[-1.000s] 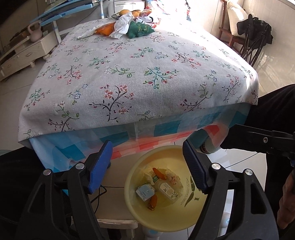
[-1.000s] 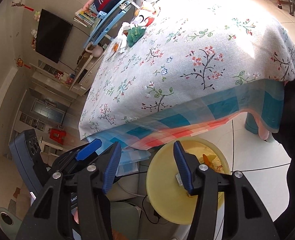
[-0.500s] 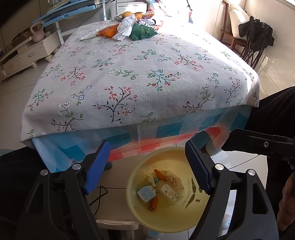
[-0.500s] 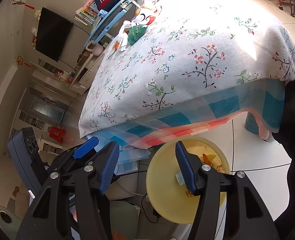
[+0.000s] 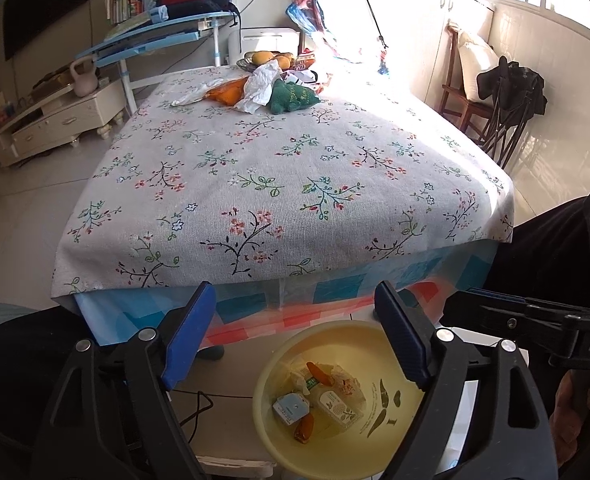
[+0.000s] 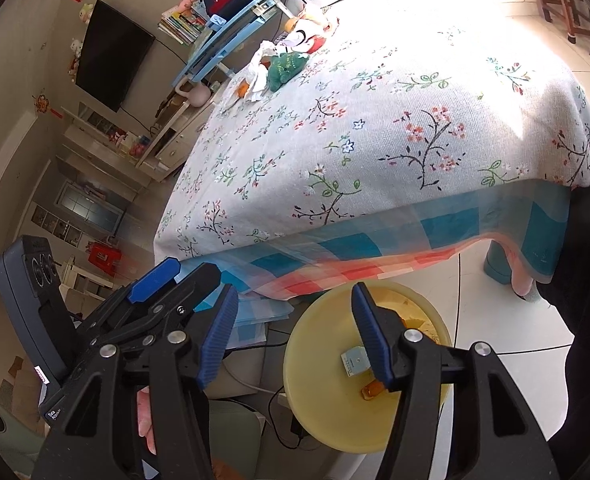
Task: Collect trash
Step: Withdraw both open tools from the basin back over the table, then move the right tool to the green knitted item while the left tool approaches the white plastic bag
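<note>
Trash [image 5: 319, 396]: small cartons and orange scraps lying in yellow basin [image 5: 391, 456] on floor, below near edge of floral-cloth table [image 5: 295, 200]. More wrappers [image 5: 261, 88] heaped at table's far end. Left gripper [image 5: 295, 340] and right gripper [image 6: 293, 330] both spread wide, gripping nothing, above basin.

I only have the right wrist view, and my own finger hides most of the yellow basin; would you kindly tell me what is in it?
Observer: The left wrist view looks straight into the yellow basin: a small blue-and-white carton, a white box and two orange pieces lie on its bottom.
Operator: Thank you. Is the left gripper carrying anything?
Observer: No. The left gripper is open and empty, above the basin's near side.
</note>
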